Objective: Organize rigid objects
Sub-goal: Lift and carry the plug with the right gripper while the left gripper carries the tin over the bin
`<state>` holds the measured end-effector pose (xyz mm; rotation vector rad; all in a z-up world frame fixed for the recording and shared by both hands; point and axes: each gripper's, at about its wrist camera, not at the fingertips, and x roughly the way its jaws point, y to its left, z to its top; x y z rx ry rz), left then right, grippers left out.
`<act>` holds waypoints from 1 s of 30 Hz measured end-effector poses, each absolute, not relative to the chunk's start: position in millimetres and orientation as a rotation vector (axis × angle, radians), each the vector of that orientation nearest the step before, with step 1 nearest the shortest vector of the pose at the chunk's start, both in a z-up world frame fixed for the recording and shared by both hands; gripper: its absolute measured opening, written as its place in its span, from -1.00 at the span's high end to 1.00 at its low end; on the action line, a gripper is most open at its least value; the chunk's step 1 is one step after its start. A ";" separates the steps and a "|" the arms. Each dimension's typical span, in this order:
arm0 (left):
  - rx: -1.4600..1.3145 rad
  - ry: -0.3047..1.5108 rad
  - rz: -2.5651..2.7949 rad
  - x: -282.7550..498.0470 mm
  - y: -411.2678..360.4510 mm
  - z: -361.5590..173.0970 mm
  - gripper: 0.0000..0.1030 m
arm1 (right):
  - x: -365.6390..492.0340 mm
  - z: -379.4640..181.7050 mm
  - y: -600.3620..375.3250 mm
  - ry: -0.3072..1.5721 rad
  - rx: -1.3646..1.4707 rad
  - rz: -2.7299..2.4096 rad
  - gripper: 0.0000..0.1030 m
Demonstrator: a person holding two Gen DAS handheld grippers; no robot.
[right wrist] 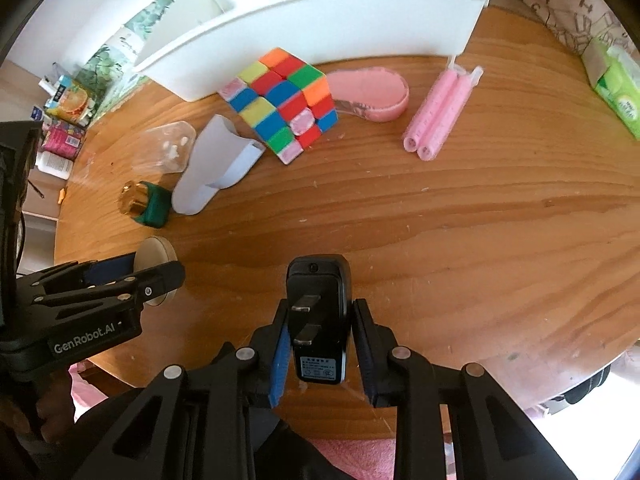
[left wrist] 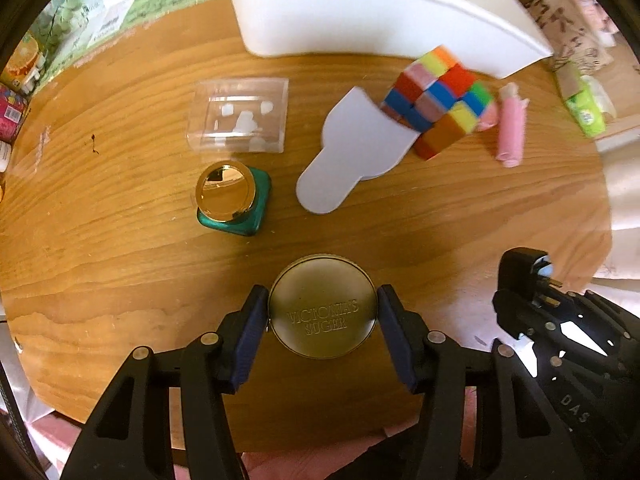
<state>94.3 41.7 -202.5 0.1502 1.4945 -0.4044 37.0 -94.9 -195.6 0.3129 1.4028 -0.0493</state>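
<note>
Here left tongs (left wrist: 323, 316) clamp flat round tin (left wrist: 323, 307); right tongs (right wrist: 319, 344) grip charger (right wrist: 318, 320), prongs up.

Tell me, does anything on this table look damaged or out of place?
Yes. The cube has worn, faded stickers on several squares, and it rests tilted on the pale card instead of flat on the table. Small crumbs are scattered over the wood. Nothing else stands out.

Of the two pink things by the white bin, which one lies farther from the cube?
The pink roller pair: two joined tubes lying apart on the table. The pink oval case sits right beside the cube.
</note>
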 end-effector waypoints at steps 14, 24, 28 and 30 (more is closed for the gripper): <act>0.070 1.260 -0.511 66.6 84.0 -150.8 -0.15 | -0.3 -162.3 -62.1 1.223 0.282 -0.011 0.44; 0.040 1.075 -0.487 87.3 91.4 -116.5 -0.15 | -2.3 -130.8 -75.0 1.080 0.284 -0.047 0.44; 0.025 1.012 -0.464 99.0 95.1 -97.7 -0.15 | 8.0 -111.7 -86.9 1.011 0.277 -0.051 0.44; 0.018 0.981 -0.449 105.8 95.8 -88.9 -0.15 | 15.1 -102.0 -92.6 0.974 0.259 -0.057 0.44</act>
